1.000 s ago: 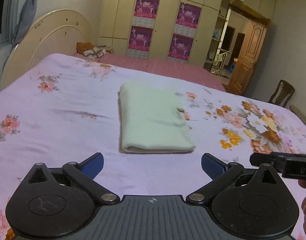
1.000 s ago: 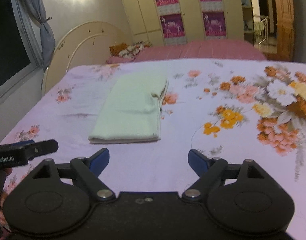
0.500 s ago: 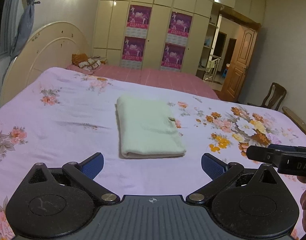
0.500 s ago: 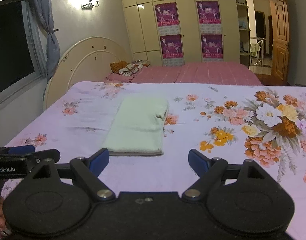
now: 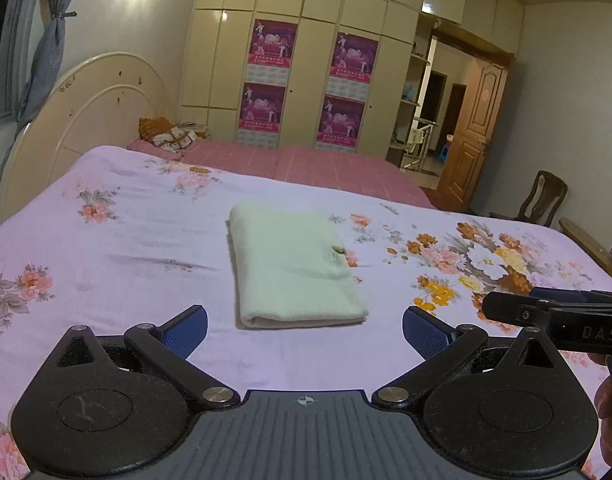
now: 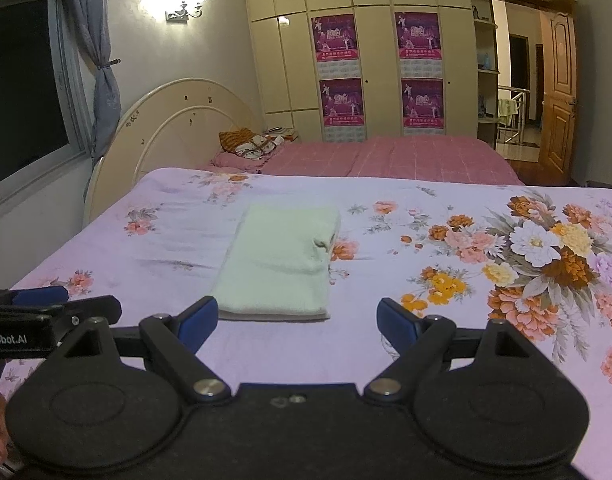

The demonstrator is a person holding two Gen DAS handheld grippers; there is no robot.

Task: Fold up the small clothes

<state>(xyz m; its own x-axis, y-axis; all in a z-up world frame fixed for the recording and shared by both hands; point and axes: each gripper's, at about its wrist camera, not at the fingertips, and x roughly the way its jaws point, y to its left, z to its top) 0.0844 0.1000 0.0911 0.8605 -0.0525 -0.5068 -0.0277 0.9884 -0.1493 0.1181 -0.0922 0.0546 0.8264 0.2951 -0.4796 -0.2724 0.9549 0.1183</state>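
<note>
Meanwhile, both tongs, the left tongs [image 5: 305, 326] and the right tongs [image 6: 297, 318], gape wide and hold nothing, just short of the folded pale-green cloth [image 5: 292, 270], which lies flat on the floral bedsheet [image 5: 106, 264]. Judging by its neat rectangle, folding looks finished; no other of the task's clothes is visible.

Folded cloth [image 5: 294, 272] lies on the bedspread [image 5: 106, 272], ahead of both grippers — headboard [image 5: 86, 120] to its left, wardrobe [image 5: 306, 60] behind, chair [image 5: 546, 196] at right.
</note>
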